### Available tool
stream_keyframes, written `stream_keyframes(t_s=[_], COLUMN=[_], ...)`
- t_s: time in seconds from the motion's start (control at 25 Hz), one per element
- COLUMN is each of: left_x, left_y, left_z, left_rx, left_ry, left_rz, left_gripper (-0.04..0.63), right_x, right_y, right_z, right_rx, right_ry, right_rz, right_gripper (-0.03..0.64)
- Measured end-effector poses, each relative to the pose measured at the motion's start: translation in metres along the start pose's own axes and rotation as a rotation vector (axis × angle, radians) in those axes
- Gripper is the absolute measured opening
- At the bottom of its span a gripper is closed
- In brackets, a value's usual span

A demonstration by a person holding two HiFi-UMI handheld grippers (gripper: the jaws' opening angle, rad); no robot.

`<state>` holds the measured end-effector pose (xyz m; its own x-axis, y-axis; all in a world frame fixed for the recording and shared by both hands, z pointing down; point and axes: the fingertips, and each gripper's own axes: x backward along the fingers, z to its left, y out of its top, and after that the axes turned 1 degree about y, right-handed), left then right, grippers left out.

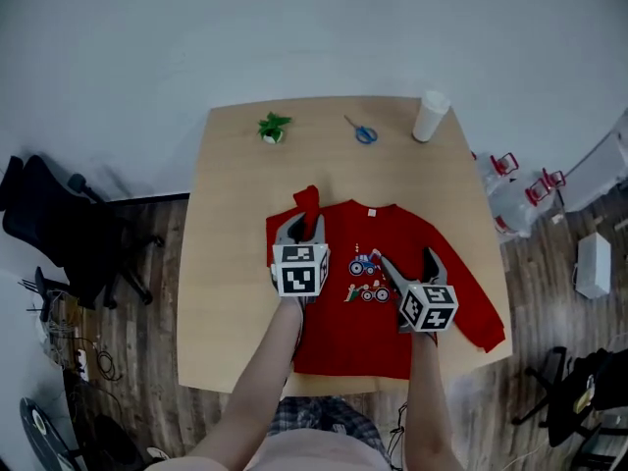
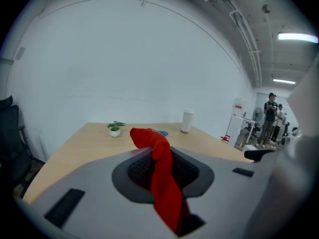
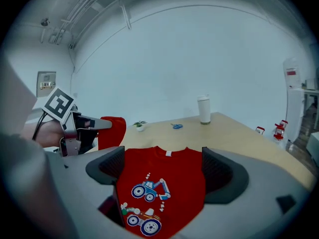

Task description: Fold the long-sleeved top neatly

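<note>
A red long-sleeved top with a tractor print lies face up on the wooden table, collar towards the far edge. My left gripper is shut on the top's left sleeve, lifted off the table beside the collar. In the left gripper view the red sleeve runs between the closed jaws of that gripper and sticks out past them. My right gripper hovers open over the top's right half. In the right gripper view the printed chest shows between its wide-apart jaws. The right sleeve lies flat.
A small potted plant, blue scissors and a white cup stand along the table's far edge. An office chair is on the floor to the left. White equipment sits to the right. People stand far off.
</note>
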<state>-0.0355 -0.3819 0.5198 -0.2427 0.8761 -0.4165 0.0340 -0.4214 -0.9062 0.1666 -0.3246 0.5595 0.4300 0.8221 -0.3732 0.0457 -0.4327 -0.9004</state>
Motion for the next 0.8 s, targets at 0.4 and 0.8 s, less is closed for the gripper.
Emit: stream_keyframes(t_s=[0.4, 0.8], left_x=[-0.037, -0.067], left_y=[-0.020, -0.086], left_z=[-0.140, -0.236], left_rx=[-0.141, -0.284], left_ry=[-0.198, -0.329], left_rz=[0.016, 0.122], left_gripper=[0.077, 0.077], right_x=[0.058, 0.098], right_y=[-0.023, -0.041], right_z=[-0.069, -0.117], right_rx=[-0.060, -0.101], right_ry=[-0.126, -0.209], right_rz=[-0.005, -0.006], right_gripper=[0.466, 0.465])
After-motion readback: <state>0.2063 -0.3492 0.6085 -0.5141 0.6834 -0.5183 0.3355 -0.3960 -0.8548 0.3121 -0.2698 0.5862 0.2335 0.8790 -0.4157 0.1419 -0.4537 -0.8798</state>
